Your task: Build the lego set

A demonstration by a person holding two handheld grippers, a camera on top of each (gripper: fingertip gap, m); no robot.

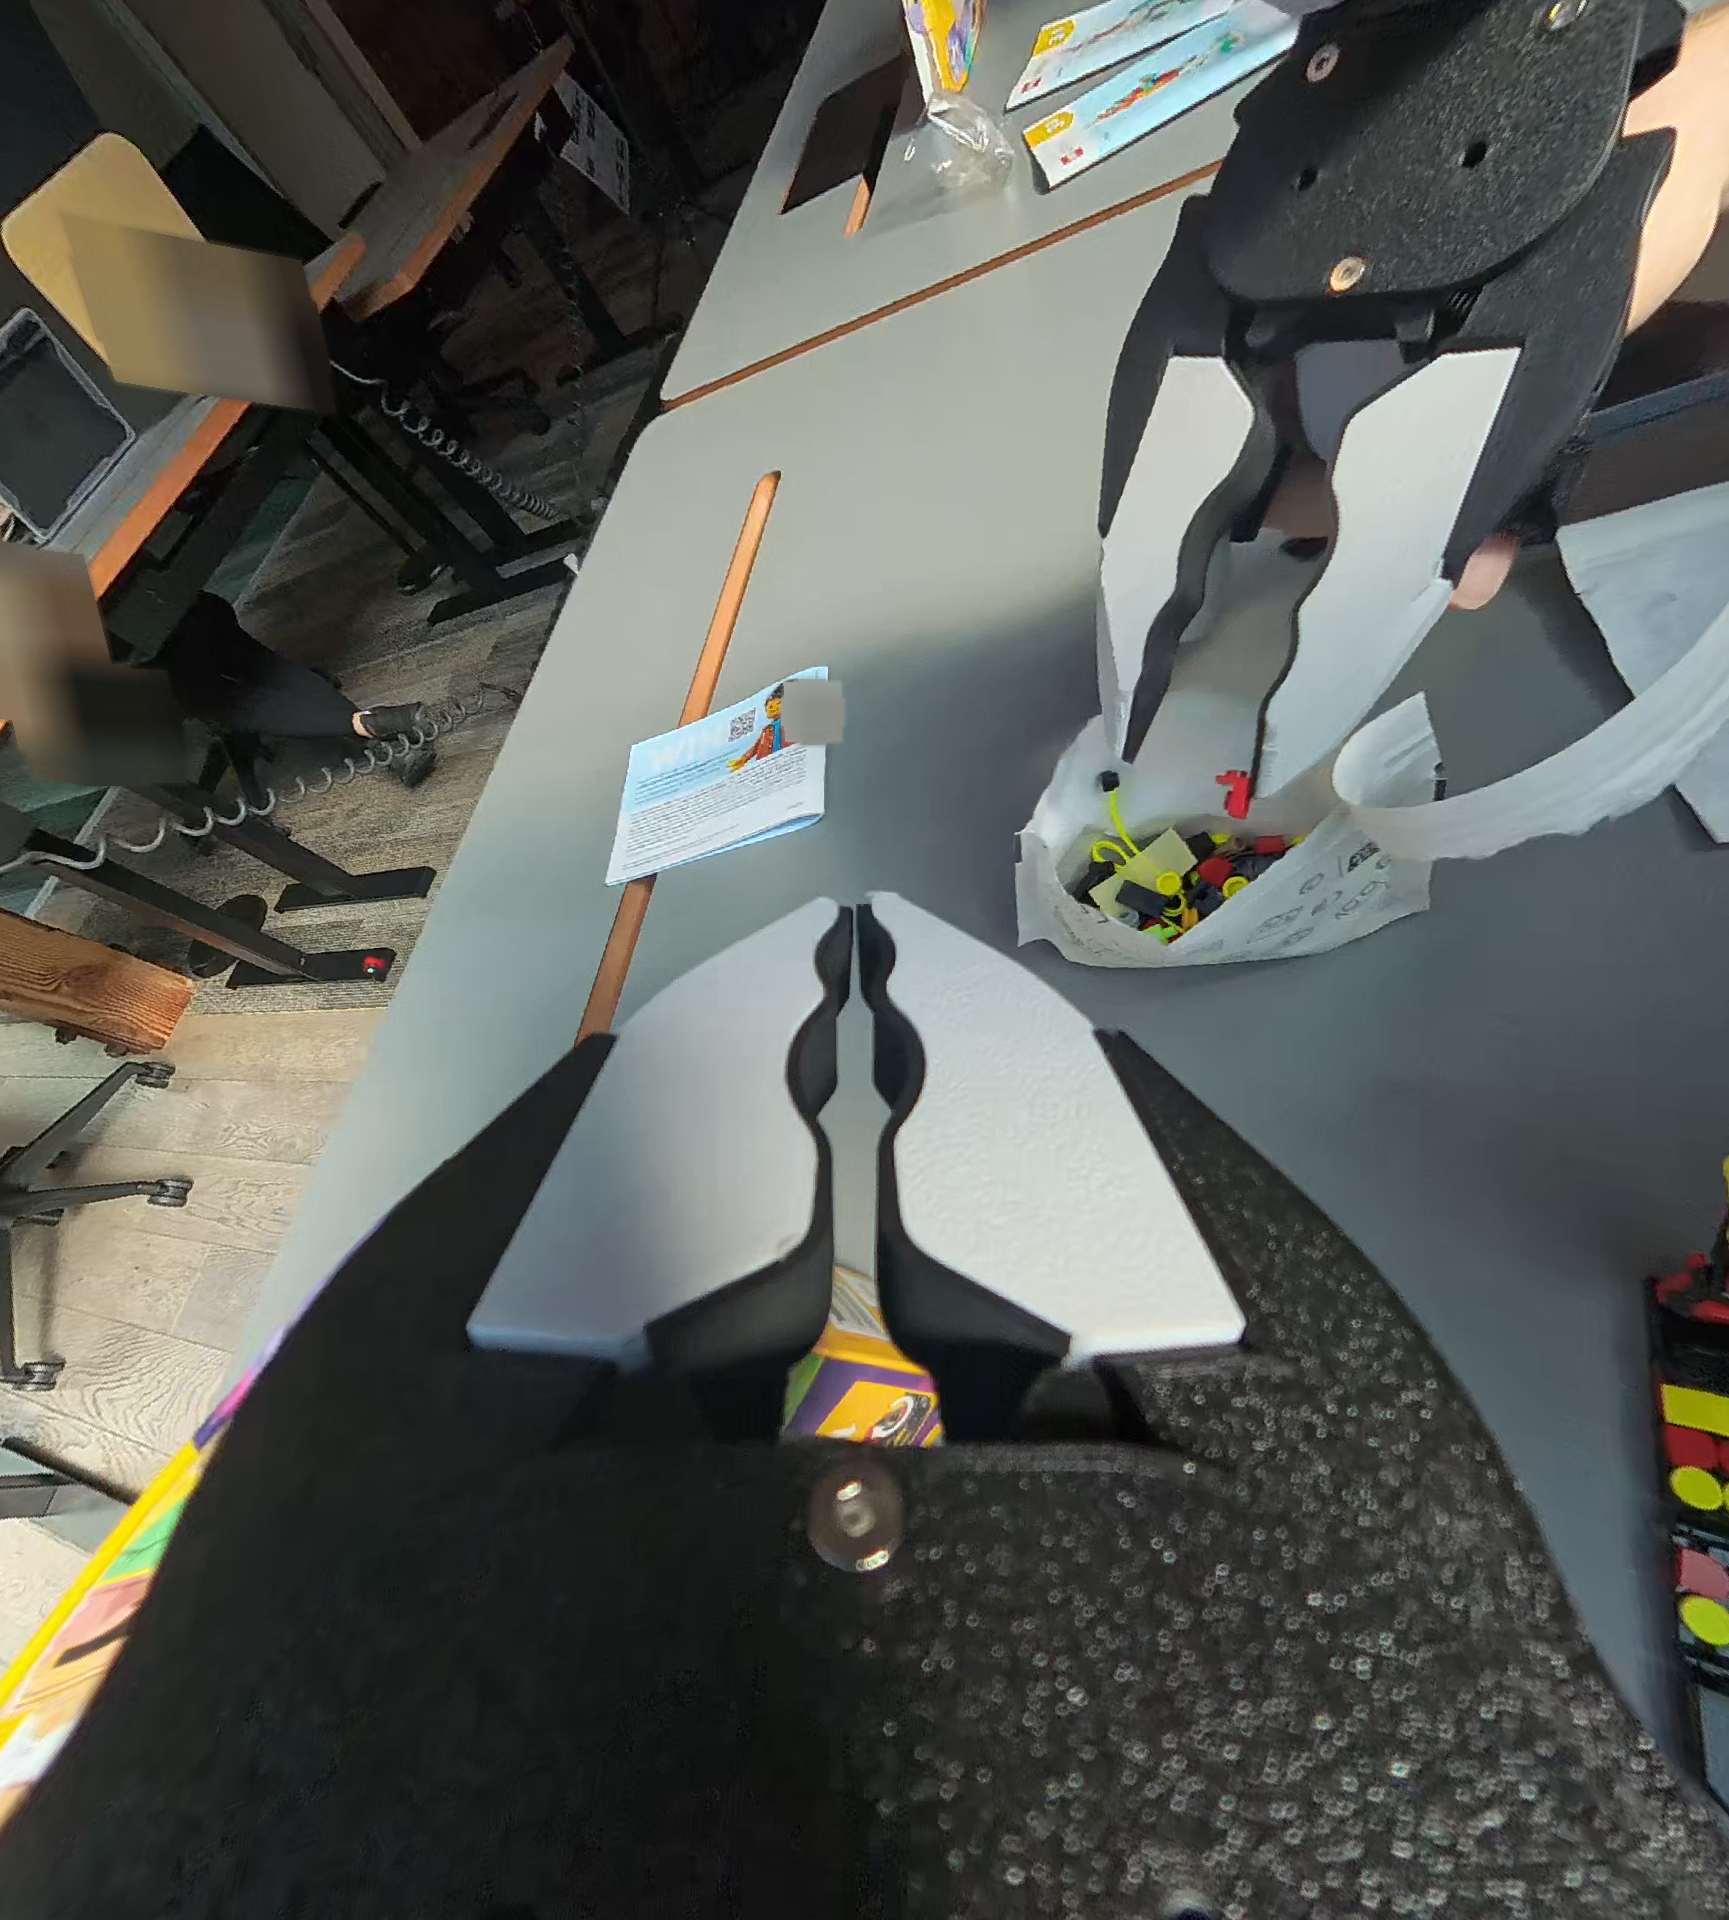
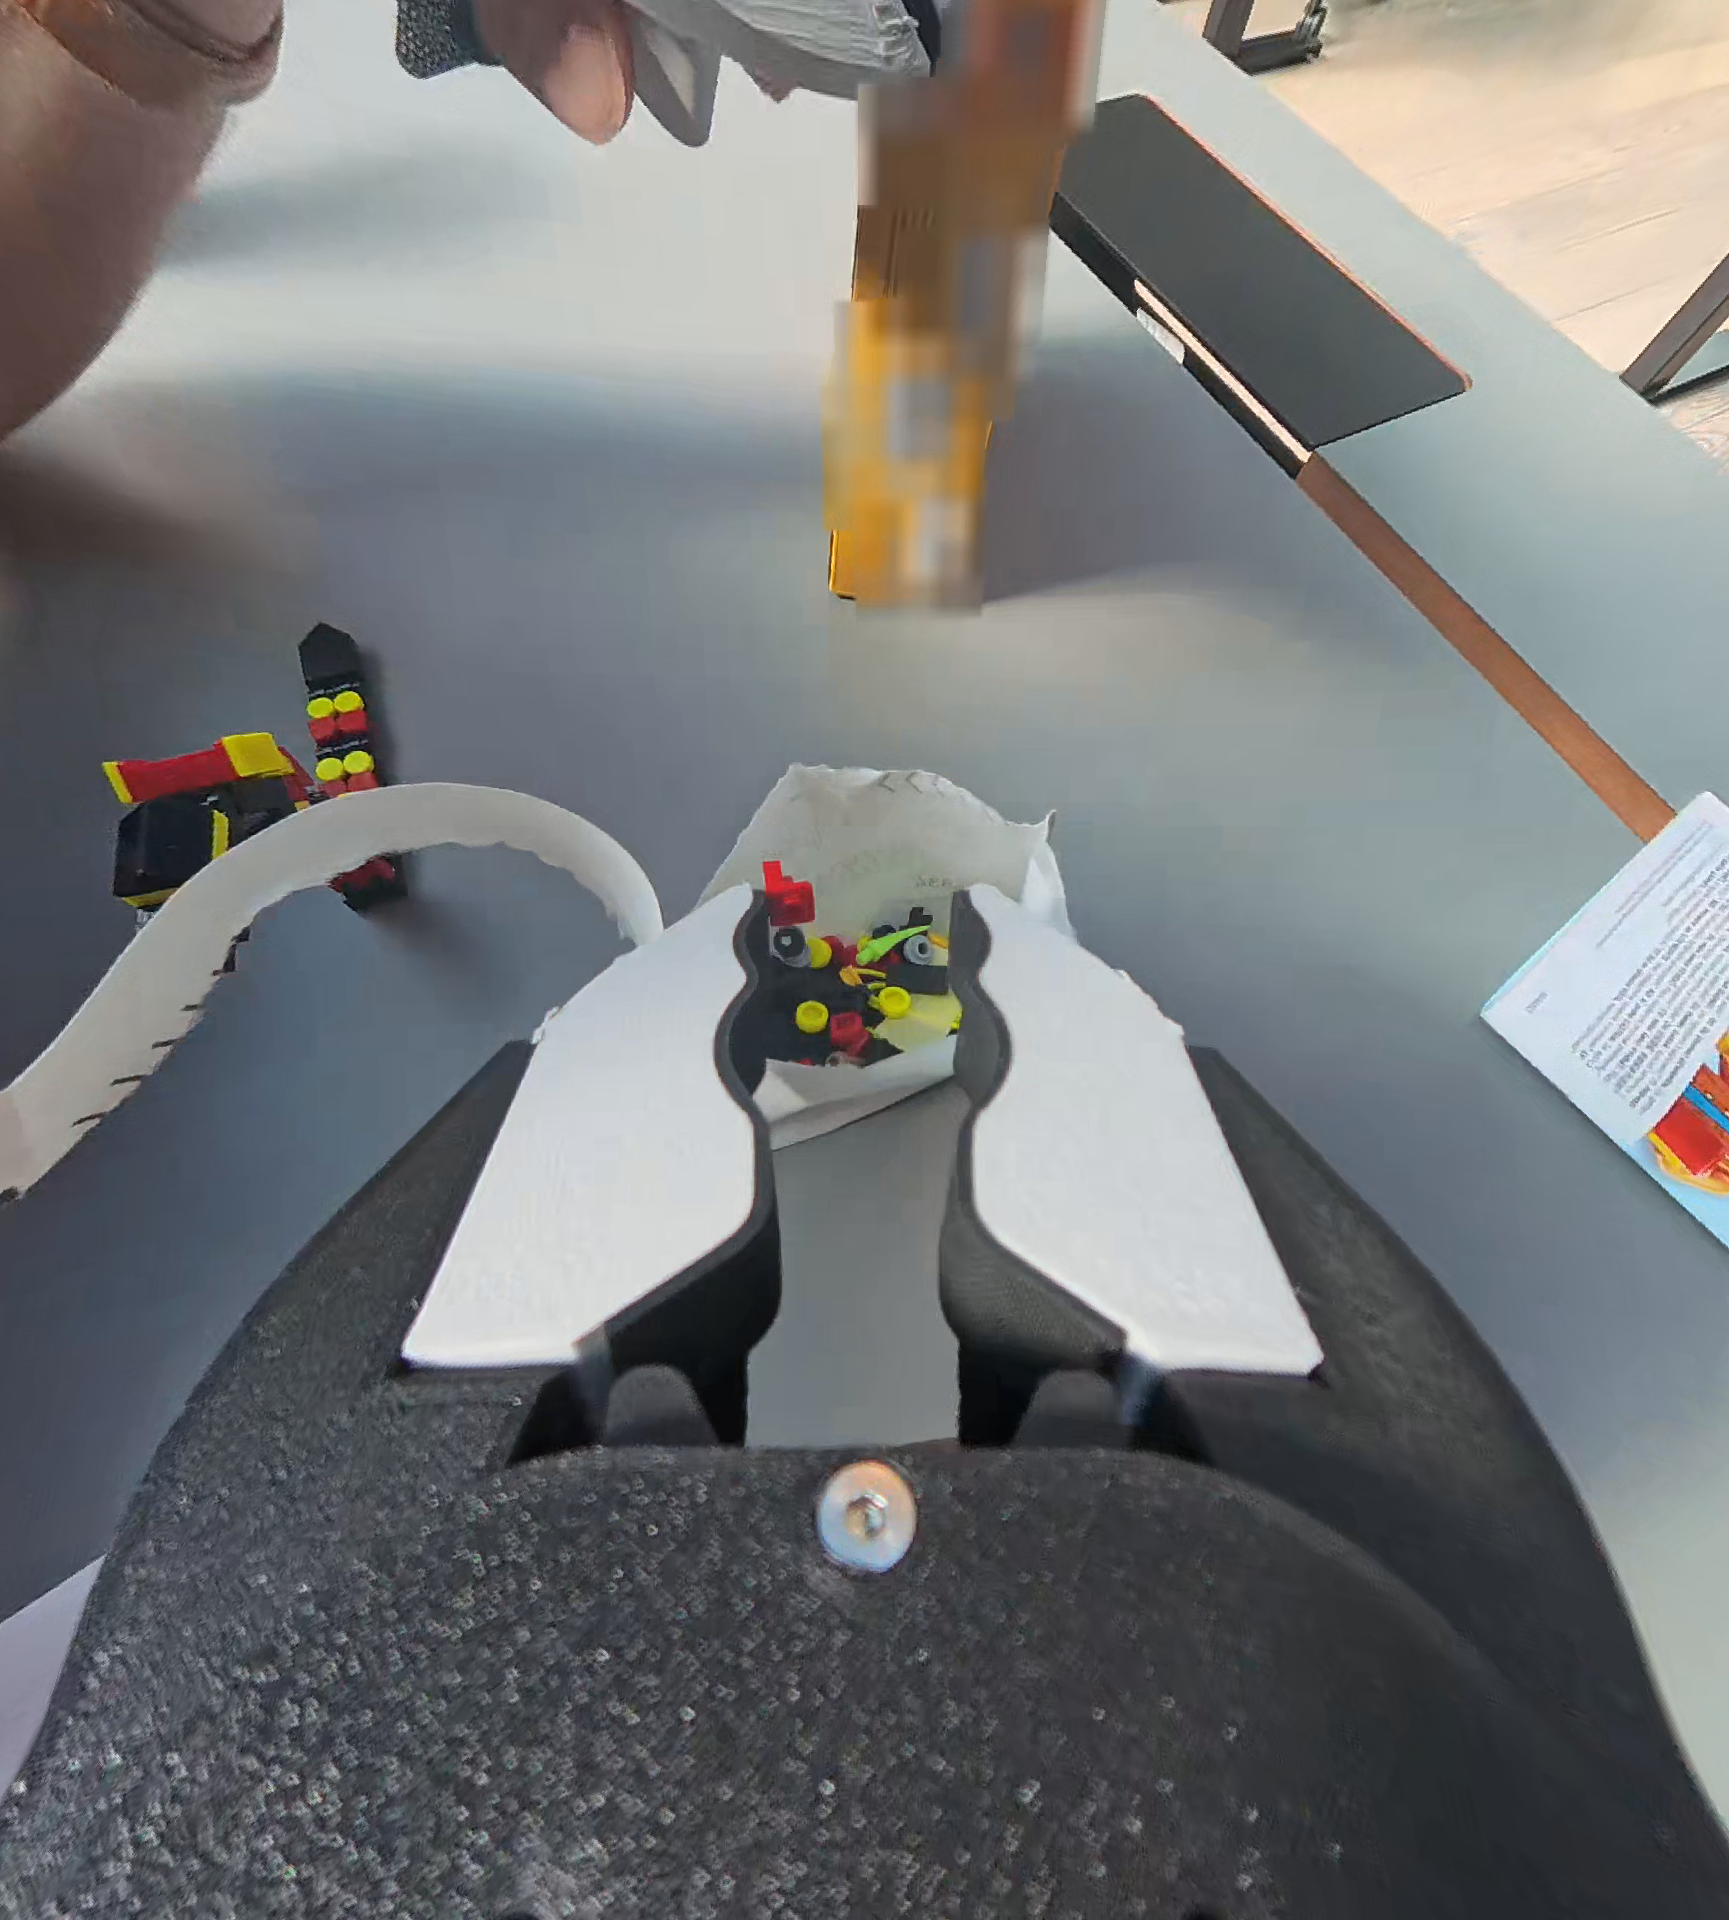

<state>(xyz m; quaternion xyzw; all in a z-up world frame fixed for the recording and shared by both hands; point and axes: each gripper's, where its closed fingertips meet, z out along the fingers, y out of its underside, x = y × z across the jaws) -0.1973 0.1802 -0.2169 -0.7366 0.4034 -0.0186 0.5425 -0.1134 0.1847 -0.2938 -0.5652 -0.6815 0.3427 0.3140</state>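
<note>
A torn white paper bag [image 2: 891, 821] holds several small black, red and yellow Lego pieces [image 2: 860, 997]; it also shows in the left wrist view [image 1: 1255, 925]. My right gripper [image 2: 858, 912] is open with its fingertips at the bag's mouth, above the pieces. A small red piece [image 2: 787, 894] sits at one fingertip; I cannot tell if they touch. The partly built red, yellow and black model [image 2: 247, 800] lies left of the bag, and at the right edge of the left wrist view [image 1: 1722, 1455]. My left gripper [image 1: 855, 914] is shut and empty above the grey table [image 1: 943, 571].
A torn paper strip [image 2: 320, 883] curls from the bag toward the model. A blue leaflet [image 2: 1691, 1049] lies beside the bag near the table's edge. The yellow Lego box [image 1: 865, 1392] is under my left gripper. Instruction booklets [image 1: 1120, 94] lie at the far end. About 11 cm separates my left fingertips from my right.
</note>
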